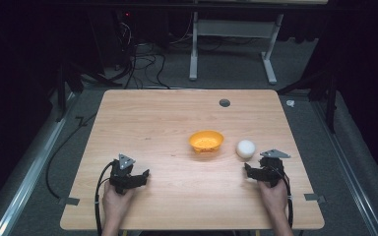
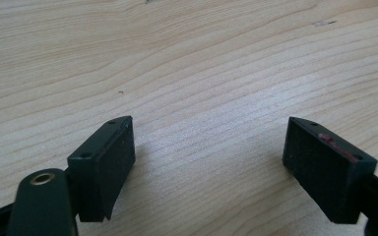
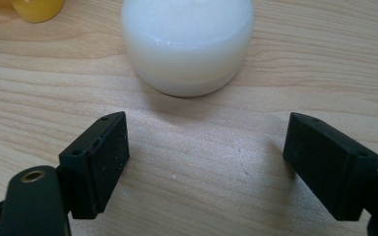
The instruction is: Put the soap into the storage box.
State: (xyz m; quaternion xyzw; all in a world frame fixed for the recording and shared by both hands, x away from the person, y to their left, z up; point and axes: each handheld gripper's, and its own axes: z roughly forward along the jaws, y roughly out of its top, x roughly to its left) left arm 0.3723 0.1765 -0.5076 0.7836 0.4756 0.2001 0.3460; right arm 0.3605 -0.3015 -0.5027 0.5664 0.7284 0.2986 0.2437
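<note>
White ball [image 1: 245,148] sat right of centre in the high view, beside the orange bowl [image 1: 206,140]. I held the right gripper [image 1: 250,170] just below it, jaws apart, nothing between. Left gripper [image 1: 142,175], lower left, also spread.

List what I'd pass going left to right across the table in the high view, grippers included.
left hand-held gripper → orange bowl → white ball → right hand-held gripper, its jaws open just short of the ball.
</note>
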